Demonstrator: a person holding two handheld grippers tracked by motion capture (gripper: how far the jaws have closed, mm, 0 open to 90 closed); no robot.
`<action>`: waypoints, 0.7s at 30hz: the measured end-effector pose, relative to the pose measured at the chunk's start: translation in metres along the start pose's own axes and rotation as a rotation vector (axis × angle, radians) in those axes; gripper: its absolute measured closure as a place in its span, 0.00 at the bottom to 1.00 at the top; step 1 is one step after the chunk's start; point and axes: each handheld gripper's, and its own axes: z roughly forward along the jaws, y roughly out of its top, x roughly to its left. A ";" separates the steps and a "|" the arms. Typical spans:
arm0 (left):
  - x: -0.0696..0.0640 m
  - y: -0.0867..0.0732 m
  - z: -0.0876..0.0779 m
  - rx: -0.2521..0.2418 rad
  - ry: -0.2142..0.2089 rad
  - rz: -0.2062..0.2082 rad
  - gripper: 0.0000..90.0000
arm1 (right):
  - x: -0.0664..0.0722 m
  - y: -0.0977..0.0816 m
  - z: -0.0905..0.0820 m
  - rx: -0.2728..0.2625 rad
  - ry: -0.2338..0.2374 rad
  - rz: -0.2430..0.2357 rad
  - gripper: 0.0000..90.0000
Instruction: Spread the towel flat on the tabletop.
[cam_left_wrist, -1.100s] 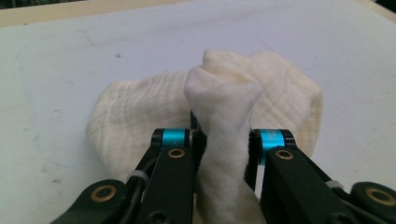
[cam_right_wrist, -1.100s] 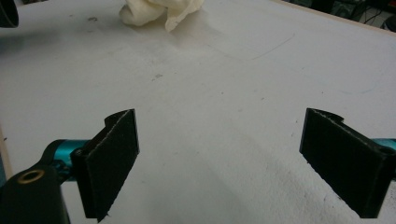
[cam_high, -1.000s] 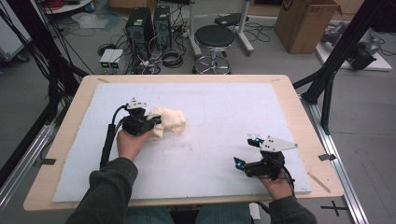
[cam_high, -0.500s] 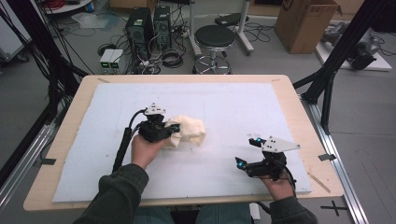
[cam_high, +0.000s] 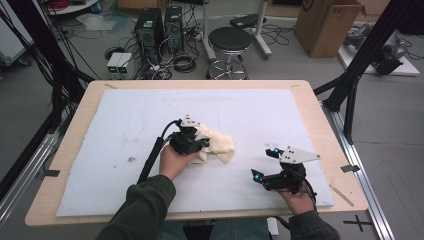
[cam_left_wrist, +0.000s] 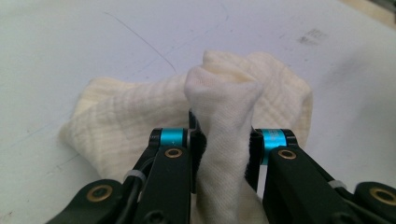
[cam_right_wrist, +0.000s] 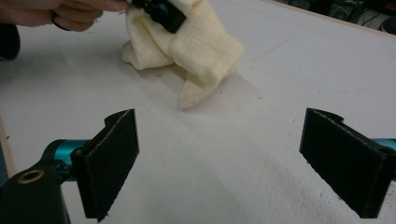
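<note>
The white foam-covered table (cam_high: 125, 150) serves as wiping surface. At its centre lies the crumpled cream cloth (cam_high: 216, 145), bunched for dragging in the left gripper (cam_left_wrist: 223, 149), jaws clamped on a fold. At four o'clock, the right gripper (cam_right_wrist: 233, 158) waits wide open, empty.

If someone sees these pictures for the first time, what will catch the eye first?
First comes the cream cloth, bunched near the middle of the white table cover and pinched in the left tool, with a fold standing up between its black jaws. Next is the right tool, wide open and holding nothing, low over the cover near the table's front right corner.
</note>
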 end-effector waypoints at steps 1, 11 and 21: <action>0.001 -0.001 0.005 0.005 -0.001 -0.003 0.87 | 0.000 0.000 0.000 0.000 0.000 0.000 0.12; 0.010 -0.004 0.024 0.016 0.013 -0.017 0.71 | 0.001 -0.002 0.003 0.026 0.019 -0.006 0.12; 0.018 0.004 -0.007 -0.087 -0.017 -0.020 0.44 | 0.004 0.000 0.012 0.047 0.034 -0.026 0.12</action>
